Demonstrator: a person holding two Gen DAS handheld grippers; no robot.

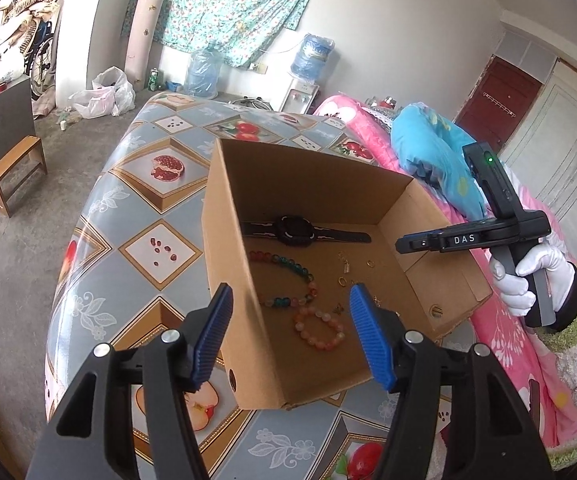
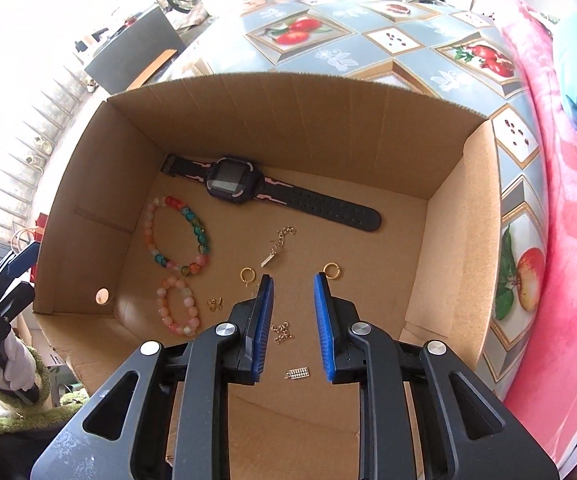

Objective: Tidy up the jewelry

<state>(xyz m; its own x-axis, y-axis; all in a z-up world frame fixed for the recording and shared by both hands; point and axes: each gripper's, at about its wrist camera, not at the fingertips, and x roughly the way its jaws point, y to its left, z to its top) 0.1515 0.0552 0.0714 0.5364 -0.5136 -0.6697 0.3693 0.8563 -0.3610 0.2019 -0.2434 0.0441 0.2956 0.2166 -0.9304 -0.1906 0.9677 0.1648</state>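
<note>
— How is the sorting going?
— Everything is lying loose in my brown cardboard box (image 2: pixel 328 132): black wristwatch (image 2: pixel 232 182), multicoloured bead bracelet (image 2: pixel 198 236), gold hoop earring (image 2: pixel 331 270). My left gripper (image 1: pixel 290 334) and right gripper (image 2: pixel 293 330) are hovering spread, pinching nothing.

Left wrist view: looks slanting down from outside the cardboard box (image 1: pixel 244 280), near its corner, across the desk (image 1: pixel 148 208) toward the far wall.
Right wrist view: looks steeply down, close, straight into the box.
Shared: box floor, watch (image 2: pixel 248 184), bead bracelets (image 2: pixel 176 236).
</note>
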